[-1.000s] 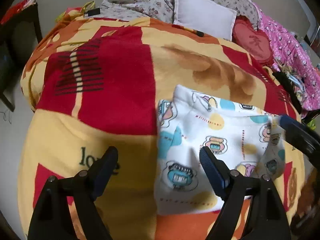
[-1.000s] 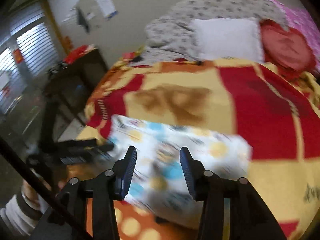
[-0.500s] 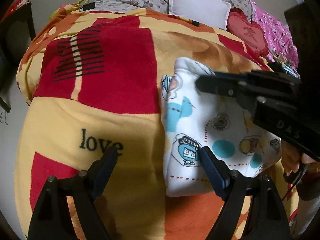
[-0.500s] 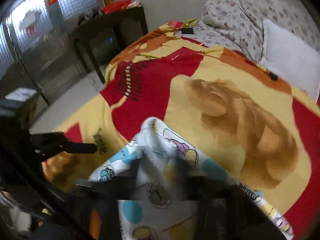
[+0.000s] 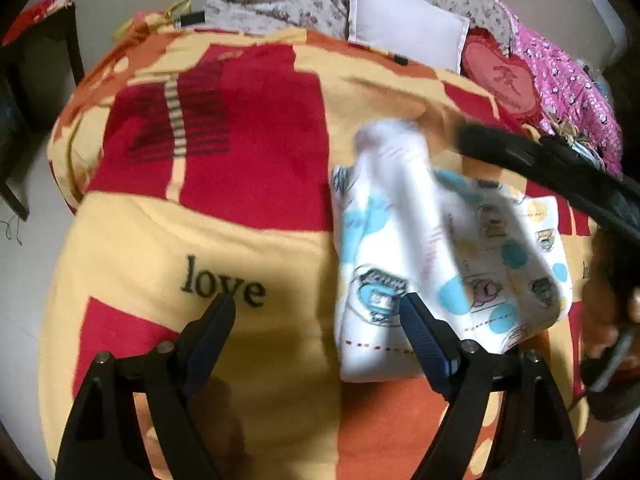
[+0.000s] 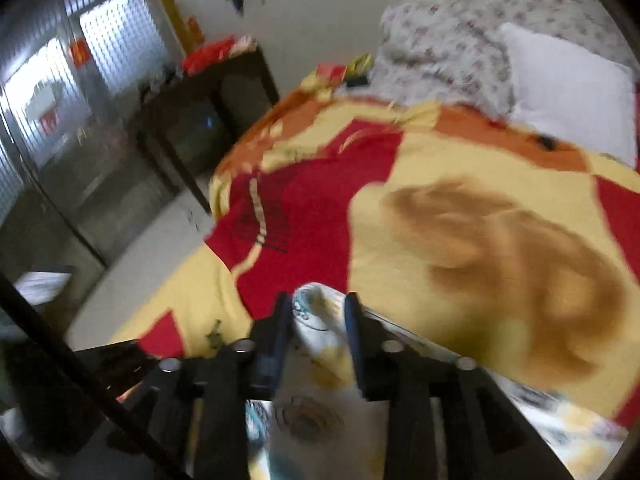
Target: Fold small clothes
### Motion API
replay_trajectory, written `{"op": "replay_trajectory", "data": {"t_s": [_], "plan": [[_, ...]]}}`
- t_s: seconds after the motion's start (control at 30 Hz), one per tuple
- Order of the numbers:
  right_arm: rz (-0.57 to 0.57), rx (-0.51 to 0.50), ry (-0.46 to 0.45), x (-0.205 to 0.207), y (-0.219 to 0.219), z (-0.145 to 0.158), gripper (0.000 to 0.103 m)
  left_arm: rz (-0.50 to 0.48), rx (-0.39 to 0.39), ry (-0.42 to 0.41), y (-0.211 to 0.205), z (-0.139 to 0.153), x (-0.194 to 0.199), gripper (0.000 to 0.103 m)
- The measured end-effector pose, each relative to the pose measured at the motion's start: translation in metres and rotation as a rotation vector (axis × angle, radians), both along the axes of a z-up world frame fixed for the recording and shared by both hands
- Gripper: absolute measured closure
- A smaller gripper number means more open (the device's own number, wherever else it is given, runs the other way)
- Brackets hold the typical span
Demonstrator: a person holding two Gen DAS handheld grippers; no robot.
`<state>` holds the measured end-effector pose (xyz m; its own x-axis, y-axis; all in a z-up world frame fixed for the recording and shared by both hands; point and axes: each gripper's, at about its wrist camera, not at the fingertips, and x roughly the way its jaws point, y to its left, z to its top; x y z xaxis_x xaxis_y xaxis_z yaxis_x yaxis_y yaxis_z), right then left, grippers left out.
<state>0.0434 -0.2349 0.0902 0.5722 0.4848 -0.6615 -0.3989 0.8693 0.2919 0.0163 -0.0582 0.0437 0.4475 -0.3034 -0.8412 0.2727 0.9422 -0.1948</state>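
Slippage of the lifted fold is the main risk. The printed baby garment [image 5: 452, 264] lies on the red-and-yellow blanket [image 5: 208, 248], near its front edge and to the right of the word "love" [image 5: 222, 284]. One end of the garment is raised and blurred between the fingers of the right gripper [image 6: 318, 320], whose jaws are opening, so the cloth could be dropped short of a square fold and left bunched. The left gripper [image 5: 316, 320] is held wide and empty just above the blanket, its right finger at the garment's near edge. Nothing pins that edge, so the whole piece could be dragged askew.
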Motion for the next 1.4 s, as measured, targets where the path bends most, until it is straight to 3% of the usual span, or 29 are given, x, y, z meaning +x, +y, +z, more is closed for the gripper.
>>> {"op": "replay_trajectory", "data": {"t_s": [0.07,0.17,0.23,0.33,0.43,0.57,0.67,1.0,1.13,1.3,1.4], "plan": [[-0.059,-0.066,-0.017,-0.023,-0.026,0.014,0.067,0.003,-0.017,-0.021,-0.003,0.007,0.002,0.019],[-0.086,-0.056,-0.001,-0.053,-0.059,0.011,0.067,0.003,-0.004,-0.037,-0.018,0.009,0.011,0.019],[-0.102,-0.101,0.033,-0.058,-0.063,-0.002,0.067,0.02,0.042,-0.045,-0.027,0.005,0.017,0.019],[-0.176,-0.24,0.031,-0.062,-0.064,-0.024,0.067,0.013,0.036,-0.037,-0.031,0.003,0.016,0.019],[-0.162,-0.211,0.004,-0.068,-0.074,-0.022,0.067,0.017,0.037,-0.021,-0.026,-0.001,0.015,0.019],[-0.249,-0.321,-0.012,-0.068,-0.088,-0.022,0.065,0.023,0.023,0.011,-0.022,-0.007,0.016,0.019],[-0.3,-0.264,0.006,-0.071,-0.109,-0.021,0.065,0.015,0.031,0.012,-0.025,-0.01,0.016,0.019],[-0.338,-0.307,0.079,-0.055,-0.113,-0.041,0.066,0.011,0.035,0.016,-0.03,-0.009,0.018,0.019],[-0.369,-0.249,0.04,-0.067,-0.121,-0.029,0.066,0.017,0.035,0.014,-0.032,-0.01,0.019,0.019],[-0.394,-0.281,0.062,-0.06,-0.123,-0.036,0.062,0.022,0.033,0.023,-0.033,-0.013,0.019,0.019],[-0.4,-0.256,0.05,-0.058,-0.122,-0.04,0.096,0.021,0.043,0.023,-0.033,-0.013,0.019,0.019]]}}
